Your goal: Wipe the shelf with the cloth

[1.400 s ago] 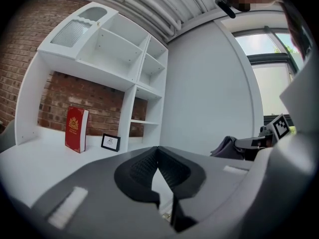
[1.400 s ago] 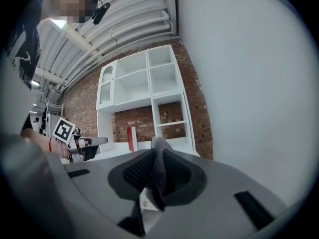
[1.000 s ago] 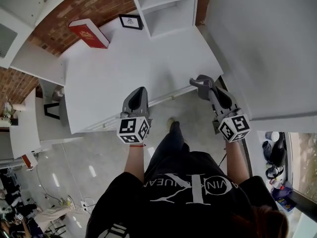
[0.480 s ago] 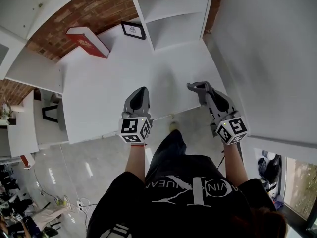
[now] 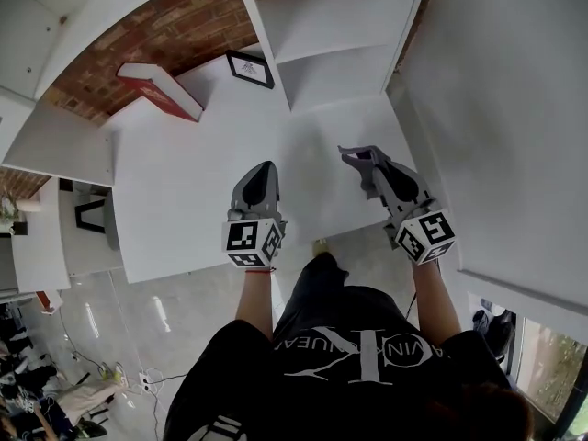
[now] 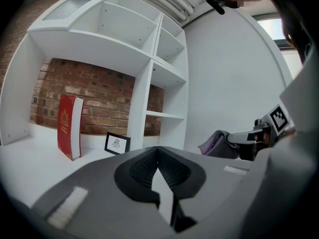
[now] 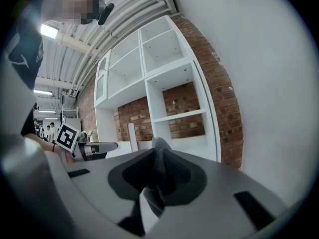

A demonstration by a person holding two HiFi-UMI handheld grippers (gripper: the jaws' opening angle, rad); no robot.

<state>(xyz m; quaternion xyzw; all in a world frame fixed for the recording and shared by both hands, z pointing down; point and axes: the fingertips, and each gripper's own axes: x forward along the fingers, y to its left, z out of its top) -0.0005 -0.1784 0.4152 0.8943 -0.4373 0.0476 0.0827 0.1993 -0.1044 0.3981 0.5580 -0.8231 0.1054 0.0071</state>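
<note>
The shelf is a white unit whose low, wide board (image 5: pixel 193 186) lies in front of me, with open compartments (image 5: pixel 322 26) behind it. My right gripper (image 5: pixel 360 159) is shut on a grey cloth (image 5: pixel 351 152), held just above the board's right part. In the right gripper view the cloth (image 7: pixel 159 171) is bunched between the pads and sticks out past the tips. My left gripper (image 5: pixel 263 170) hovers over the middle of the board, shut with nothing in it. The left gripper view shows its tips (image 6: pixel 158 152) meeting, with the cloth (image 6: pixel 215 143) off to the right.
A red book (image 5: pixel 158 90) leans at the back left of the board, in front of a brick wall (image 5: pixel 175 26). A small framed picture (image 5: pixel 250 68) stands beside the shelf's upright divider (image 5: pixel 262 39). A white wall (image 5: pixel 501 108) closes the right side. The board's front edge (image 5: pixel 230 263) is near my legs.
Both grippers have moved forward from the board's front edge to over its surface. The right gripper still carries the cloth.
</note>
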